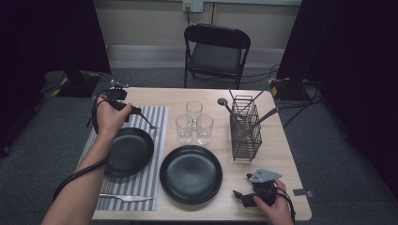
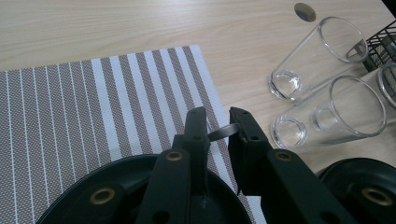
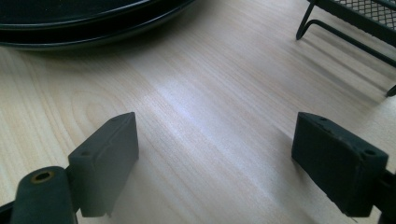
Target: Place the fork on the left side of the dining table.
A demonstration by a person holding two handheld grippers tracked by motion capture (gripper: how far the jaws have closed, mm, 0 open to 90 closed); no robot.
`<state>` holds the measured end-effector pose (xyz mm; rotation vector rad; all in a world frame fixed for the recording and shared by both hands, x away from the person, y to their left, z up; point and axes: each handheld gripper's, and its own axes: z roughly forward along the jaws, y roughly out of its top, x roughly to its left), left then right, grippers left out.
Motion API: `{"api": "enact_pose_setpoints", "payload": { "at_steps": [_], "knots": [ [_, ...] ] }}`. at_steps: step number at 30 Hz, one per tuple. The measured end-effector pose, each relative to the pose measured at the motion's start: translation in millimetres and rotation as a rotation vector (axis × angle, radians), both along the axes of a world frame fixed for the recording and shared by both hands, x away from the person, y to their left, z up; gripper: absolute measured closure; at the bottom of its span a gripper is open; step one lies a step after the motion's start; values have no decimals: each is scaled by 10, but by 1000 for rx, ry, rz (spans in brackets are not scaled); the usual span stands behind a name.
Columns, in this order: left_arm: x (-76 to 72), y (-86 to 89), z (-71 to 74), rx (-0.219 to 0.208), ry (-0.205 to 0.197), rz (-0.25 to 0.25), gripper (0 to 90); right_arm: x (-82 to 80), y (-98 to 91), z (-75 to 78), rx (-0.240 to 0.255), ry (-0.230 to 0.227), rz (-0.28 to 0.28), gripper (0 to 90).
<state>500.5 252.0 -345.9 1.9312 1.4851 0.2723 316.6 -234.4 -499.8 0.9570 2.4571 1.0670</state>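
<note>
The left gripper (image 1: 141, 112) pinches a fork (image 2: 224, 131) by its thin handle, over the striped mat (image 2: 84, 107) at the far edge of the left plate (image 1: 129, 150); its tines point right, toward the glasses (image 1: 194, 124). The fork looks like light, stiff, smooth metal, so it could swivel or slip between the pads. A hold on the flat of the handle near its middle would likely steady it best. The right gripper (image 3: 215, 154) rests spread on the counter (image 3: 196, 93) at the near right, with nothing between its jaws.
</note>
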Motion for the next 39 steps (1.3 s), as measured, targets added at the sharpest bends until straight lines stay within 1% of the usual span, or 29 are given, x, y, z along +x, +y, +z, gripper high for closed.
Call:
{"api": "enact_pose_setpoints", "payload": {
  "at_steps": [2, 7, 10, 12, 14, 18, 19, 29, 39],
  "knots": [
    [7, -12, 7, 9, -1, -7, 775, 0, 0, 0, 0, 0, 0, 138],
    [21, -45, -5, 6, -2, -4, 769, 0, 0, 0, 0, 0, 0, 138],
    [24, -47, -20, 4, 2, -5, 771, -1, 0, 0, 0, 0, -1, 139],
    [26, -46, -15, 11, 8, -4, 773, -4, -1, 1, -2, 1, -1, 138],
    [33, -40, -17, 16, 2, -3, 773, -4, -1, 1, -2, 0, 0, 138],
    [43, -29, -25, 5, -3, 11, 774, -5, -1, 1, -2, 0, 1, 138],
    [49, -22, -25, 8, -5, 9, 774, -5, -1, 1, -2, 0, 0, 139],
    [66, 7, -27, -3, 7, 12, 774, -5, -1, 1, -2, 1, 0, 138],
    [80, 32, -25, 14, 15, 19, 769, -5, -1, 1, -2, -1, 1, 139]
  ]
}}
